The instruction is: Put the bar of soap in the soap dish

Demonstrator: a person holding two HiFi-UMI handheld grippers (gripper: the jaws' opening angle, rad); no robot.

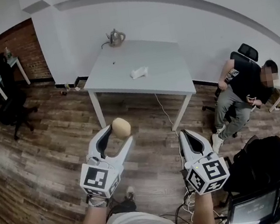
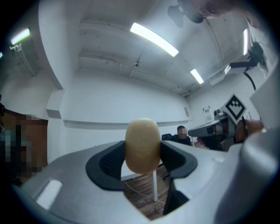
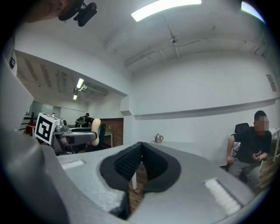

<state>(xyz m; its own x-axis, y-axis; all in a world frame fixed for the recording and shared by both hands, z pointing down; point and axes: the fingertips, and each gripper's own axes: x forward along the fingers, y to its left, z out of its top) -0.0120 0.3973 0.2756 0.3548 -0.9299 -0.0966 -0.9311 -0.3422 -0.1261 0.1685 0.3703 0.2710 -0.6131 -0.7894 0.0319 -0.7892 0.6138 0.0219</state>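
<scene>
Soap (image 2: 142, 145) is already picked up: your left hand-held gripper (image 2: 142, 155) has its jaws partly apart and clamped on the bar's two flat sides, out in the air above the wooden floor and well short of the white worktop (image 1: 164, 63). That is the only part done. The carry and the placing are left, and I can't pick out a soap dish for certain. The small crumpled-looking white thing (image 1: 139, 72) near the middle of the worktop may be it, but it is too small to tell.

Your right hand-held gripper (image 3: 139, 151) is closed, pads together, with nothing in it.

The bar is a pale cream oval, rounded all over, with a smooth, waxy look, so I'd judge it slippery. The pads on it are black and finely ribbed, set in smooth grey plastic shells. A shiny metal kettle (image 1: 116, 37) stands at the worktop's far edge.
</scene>
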